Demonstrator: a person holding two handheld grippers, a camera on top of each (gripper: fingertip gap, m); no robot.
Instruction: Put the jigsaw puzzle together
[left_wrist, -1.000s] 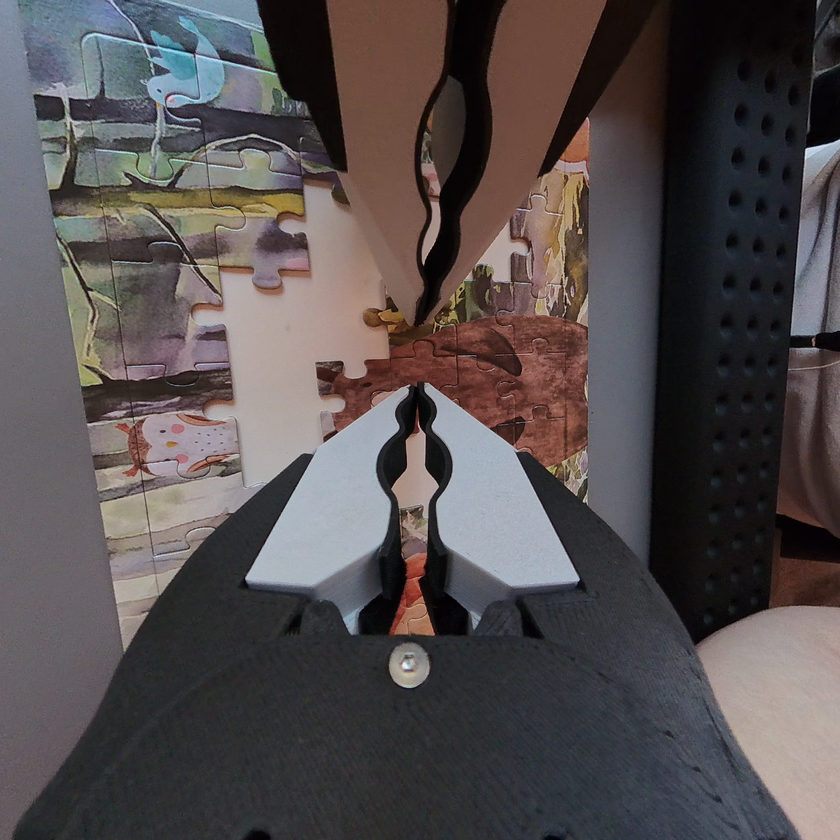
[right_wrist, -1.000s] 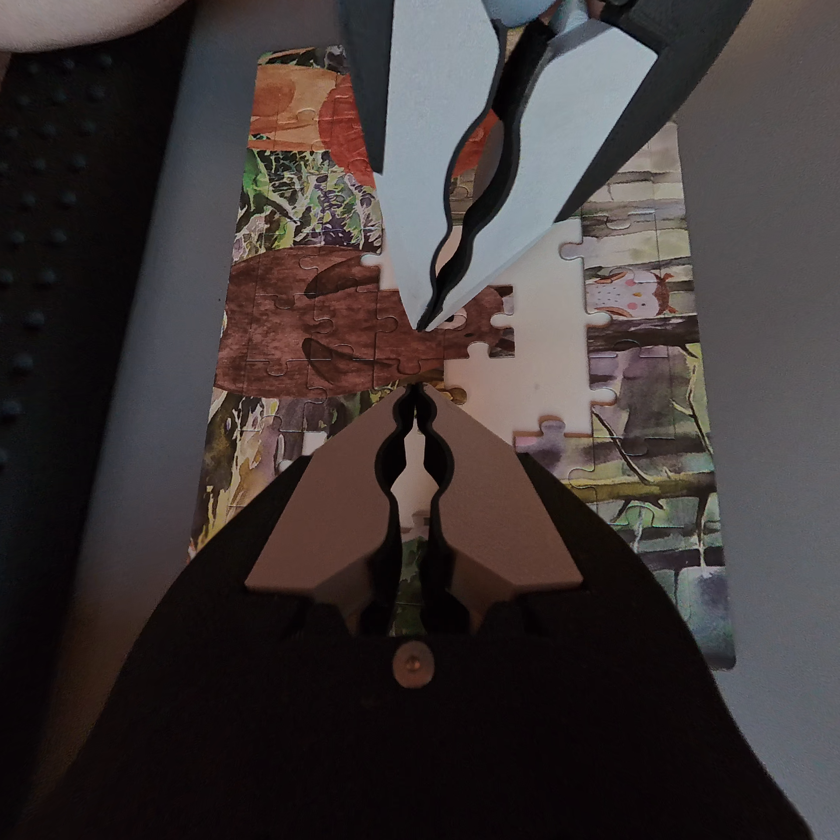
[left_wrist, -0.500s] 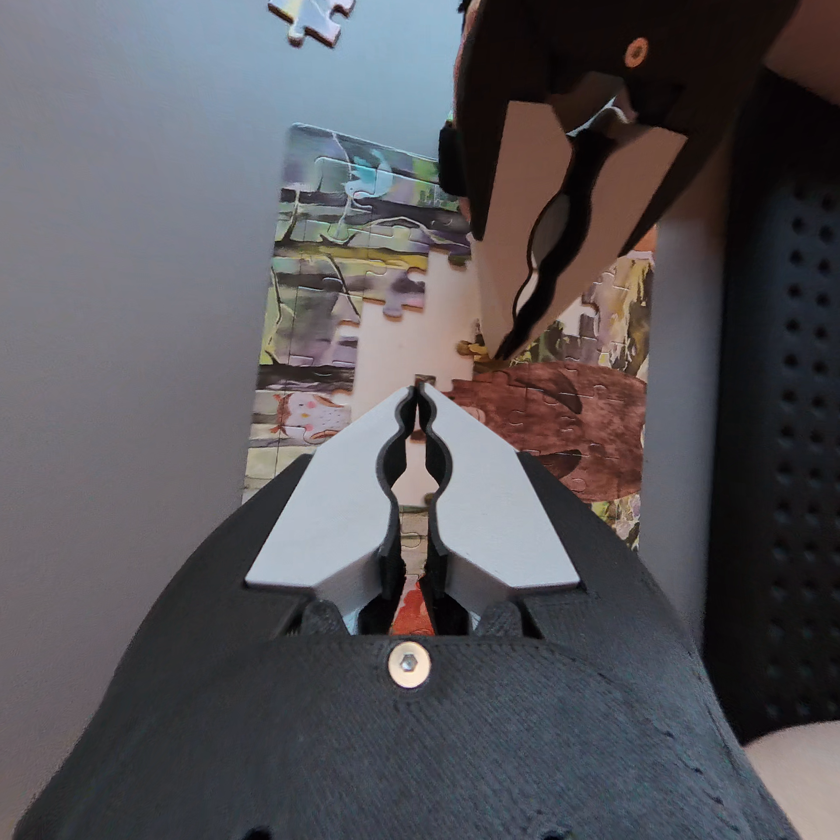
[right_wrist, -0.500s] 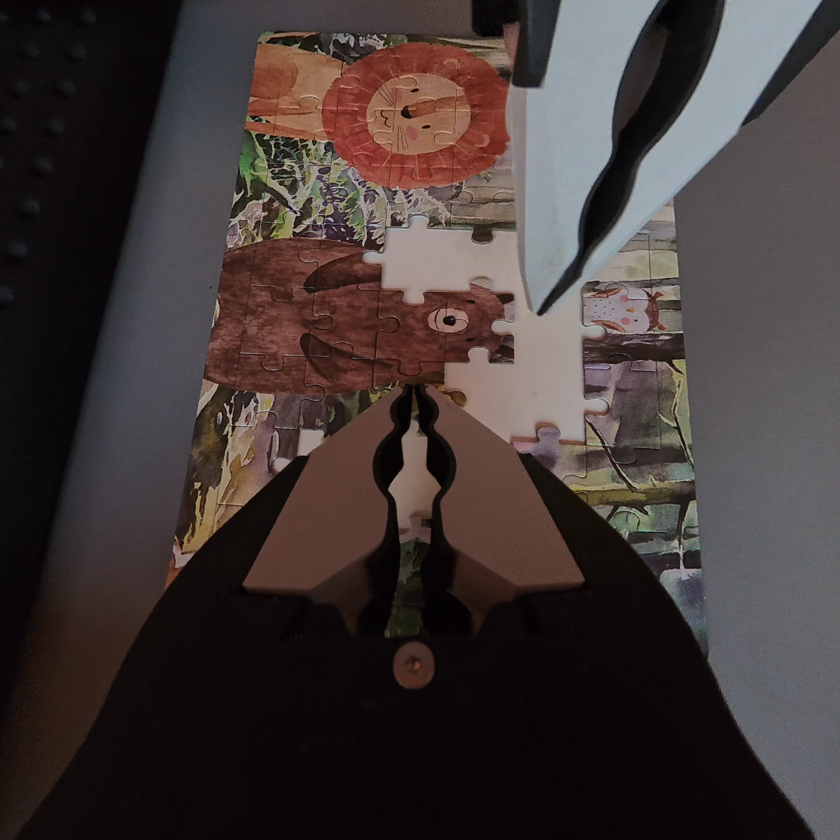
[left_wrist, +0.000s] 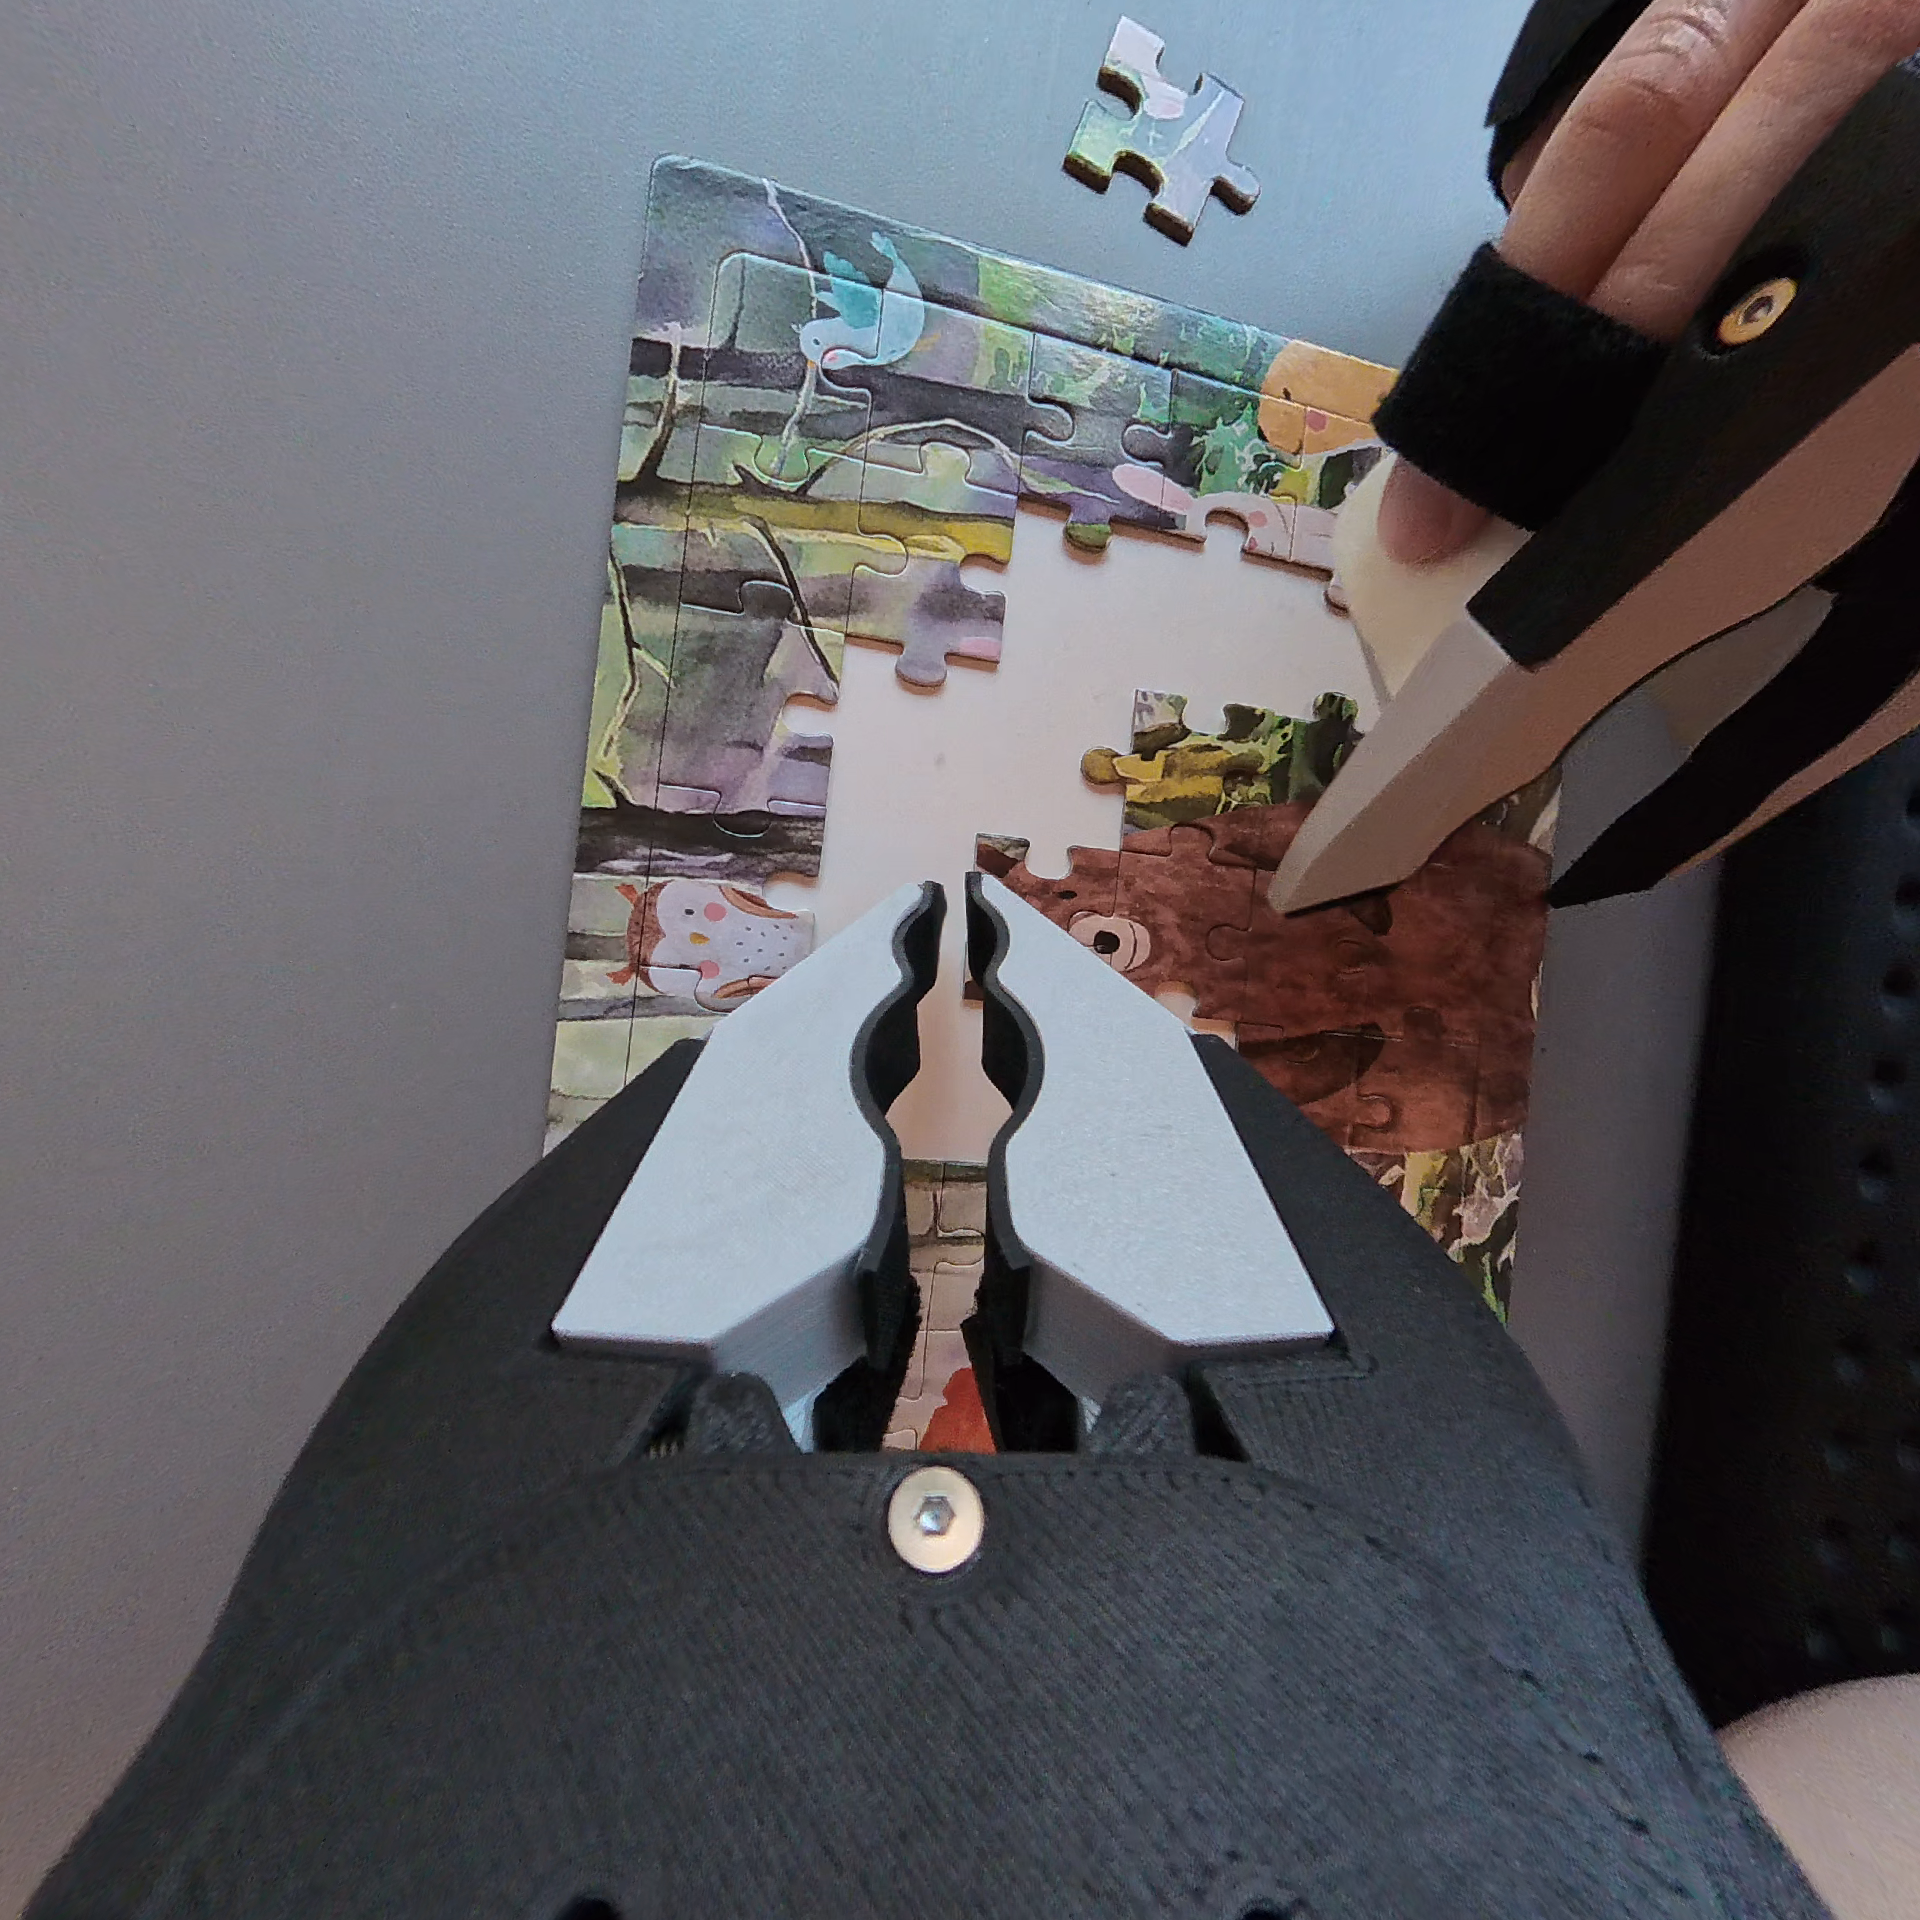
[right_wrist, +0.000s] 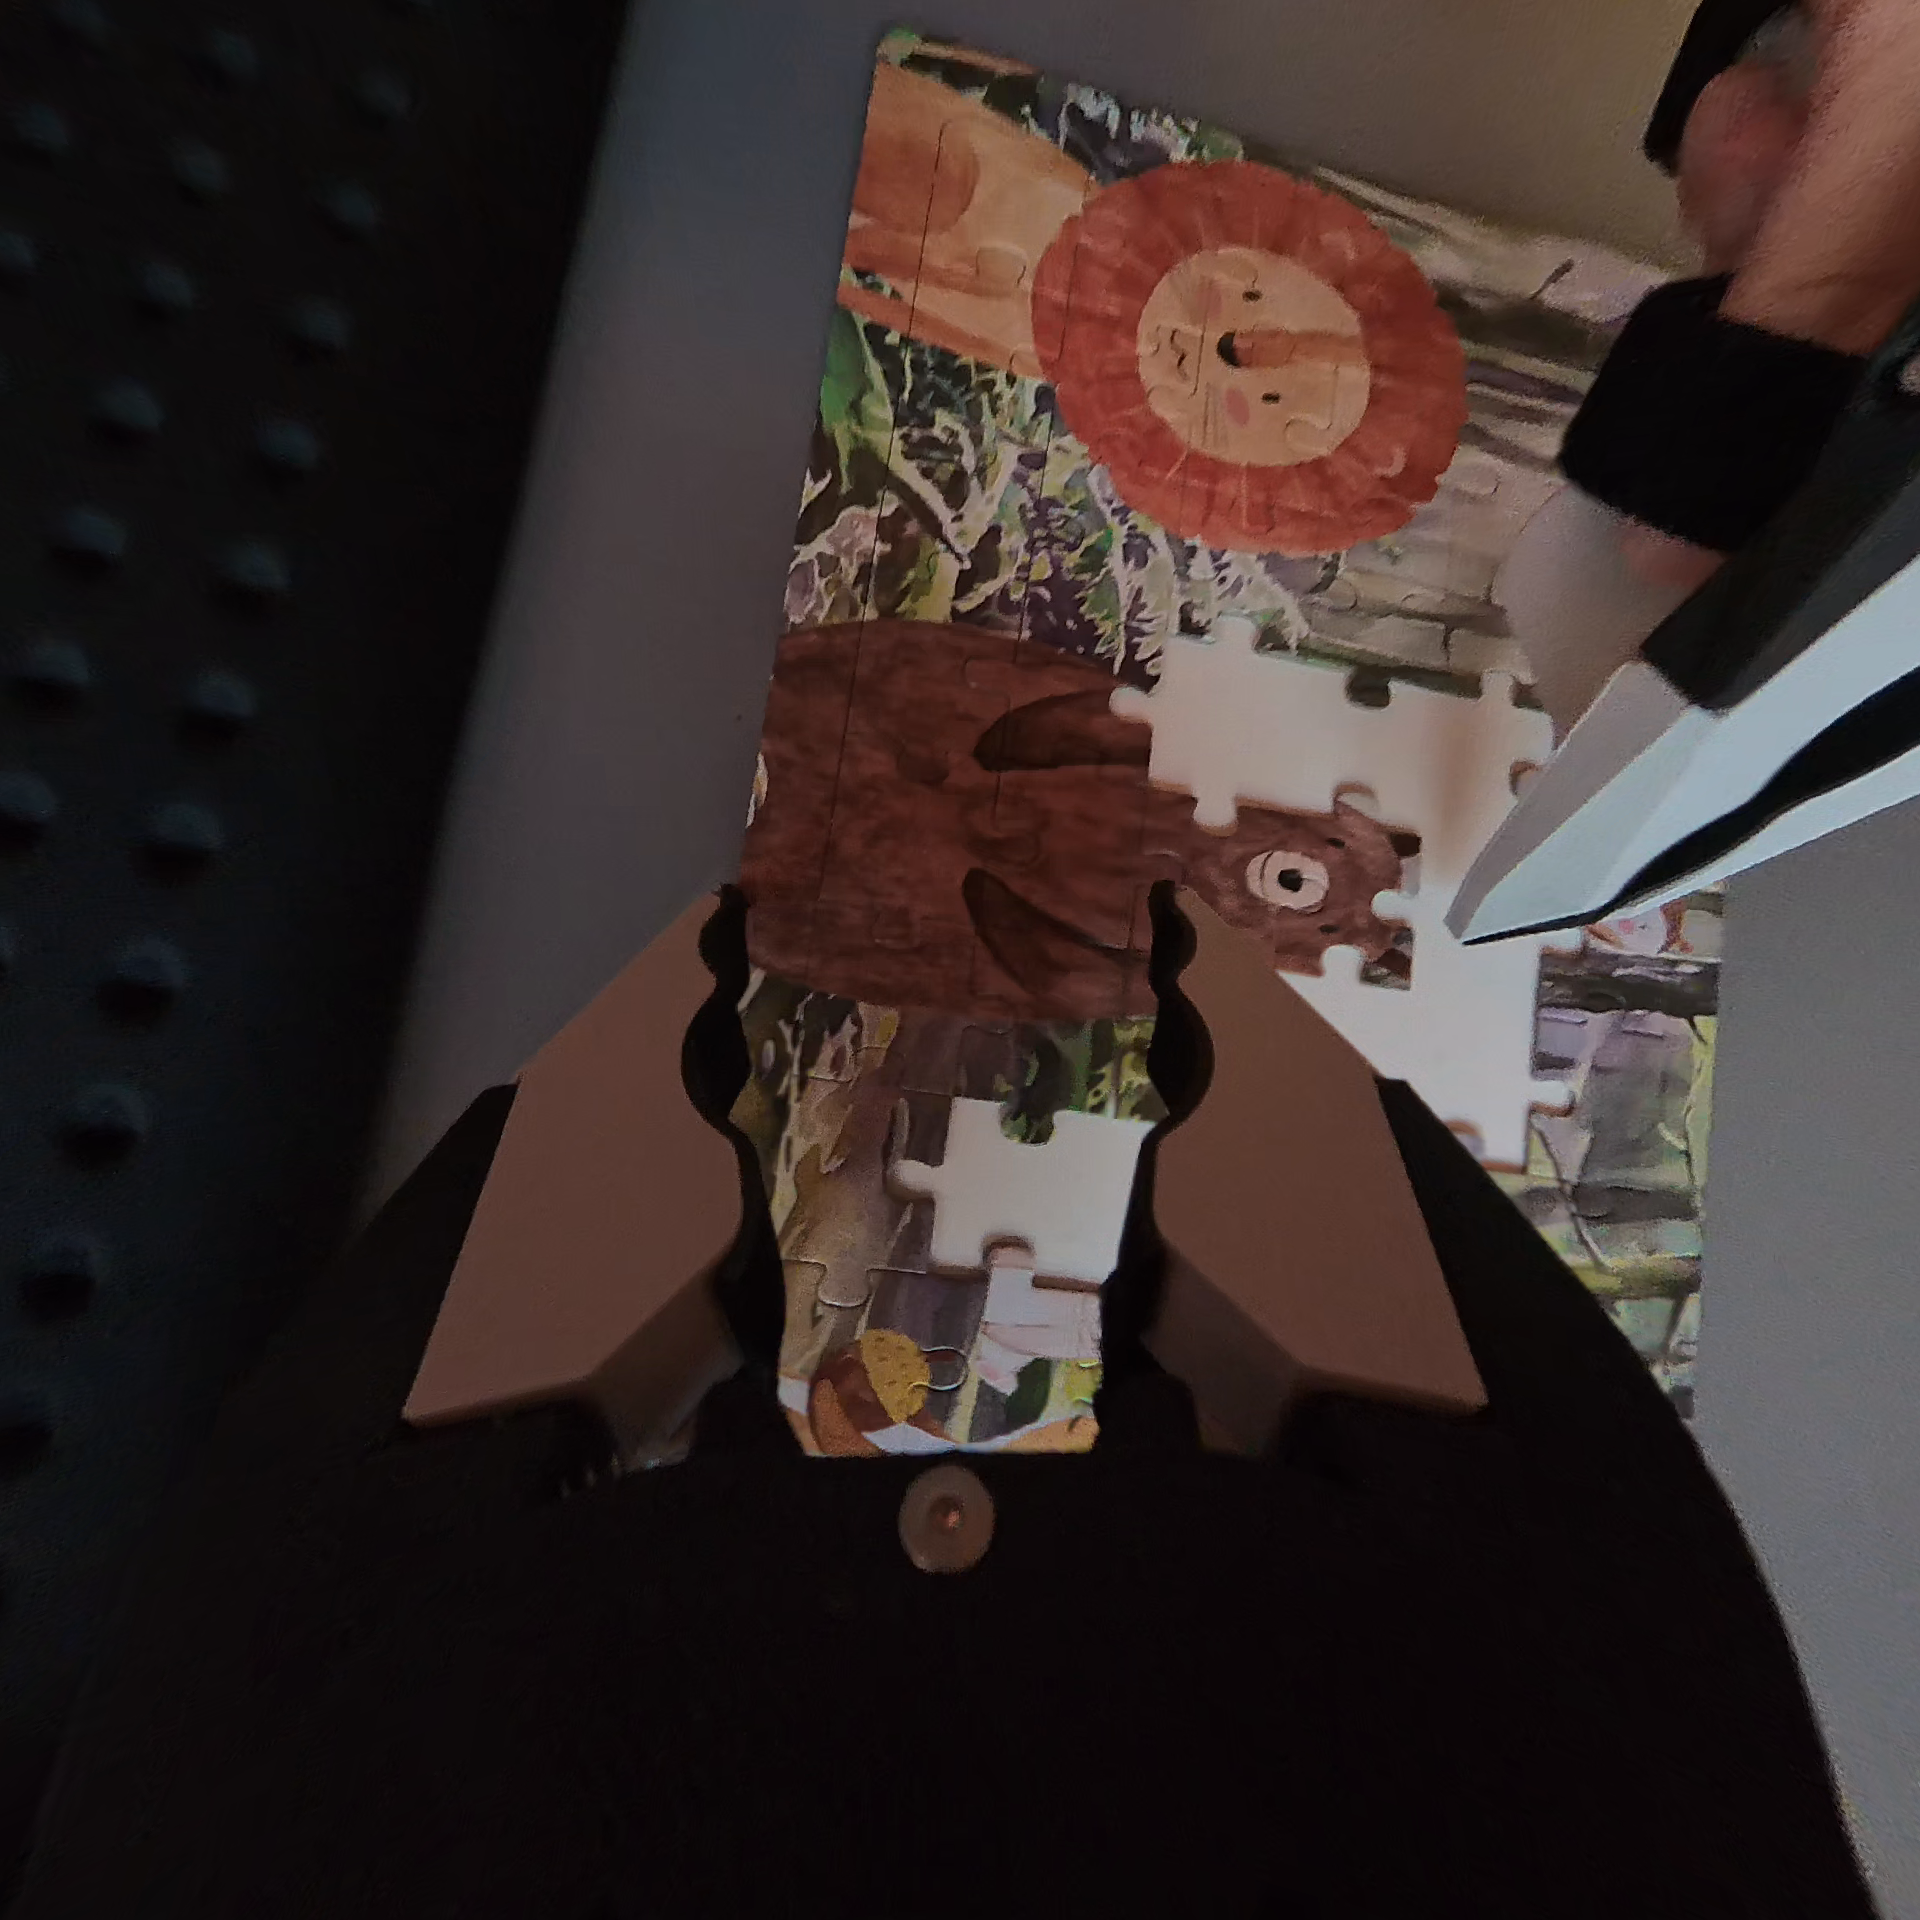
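While our left tongs (left_wrist: 954, 902) hover nearly closed and right tongs (right_wrist: 940, 904) spread, both empty, jigsaw puzzle (left_wrist: 727, 644) lies gapped mid-tabletop (left_wrist: 312, 623); loose piece (left_wrist: 1162, 133) beyond its far edge; careless descent could dislodge seated pieces.

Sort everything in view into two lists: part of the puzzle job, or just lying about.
Job:
- half-built animal jigsaw puzzle
- loose purple-green puzzle piece
- left gripper, nearly shut, empty
- right gripper, open, empty

Lying about:
- black studded mat
- grey tabletop

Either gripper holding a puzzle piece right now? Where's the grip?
Neither. The left gripper is nearly shut with nothing between its fingers; the right gripper is open and empty. The loose cardboard puzzle piece lies untouched.
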